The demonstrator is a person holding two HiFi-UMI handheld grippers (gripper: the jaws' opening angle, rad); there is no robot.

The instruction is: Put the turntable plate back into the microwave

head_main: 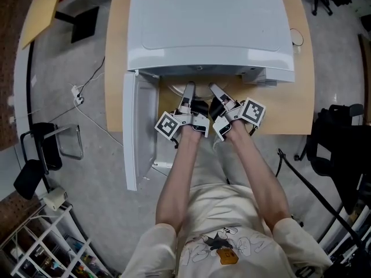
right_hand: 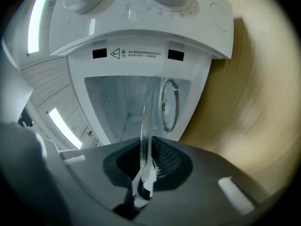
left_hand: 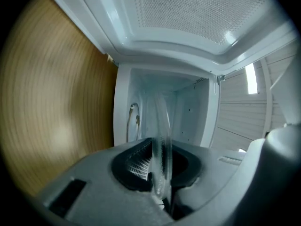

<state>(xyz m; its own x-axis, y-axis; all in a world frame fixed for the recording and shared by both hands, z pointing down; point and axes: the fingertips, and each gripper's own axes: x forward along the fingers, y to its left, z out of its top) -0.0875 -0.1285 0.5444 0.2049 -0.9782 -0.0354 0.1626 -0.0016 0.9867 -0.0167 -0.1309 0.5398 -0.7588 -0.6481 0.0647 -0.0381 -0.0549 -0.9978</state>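
Clear glass round turntable plate (left_hand: 162,145), at the boxy white microwave's (head_main: 208,28) 6 o'clock mouth, is clenched by left gripper (head_main: 189,92) at 7 o'clock and right gripper (head_main: 216,92) at 5 o'clock.

shirt (head_main: 232,210): cream, loose, short-sleeved
print (head_main: 223,247): small cartoon figure in black and orange on the chest
sleeves (head_main: 152,243): wide and pale, ending above the elbows
left gripper (head_main: 189,87): pale grey moulded shell with slim jaws; white marker cube (head_main: 168,125) with black squares
right gripper (head_main: 213,88): same grey build, with its own black-and-white cube (head_main: 253,111)
pads (left_hand: 136,166): black, ribbed in a fine grid, set in dark hollows
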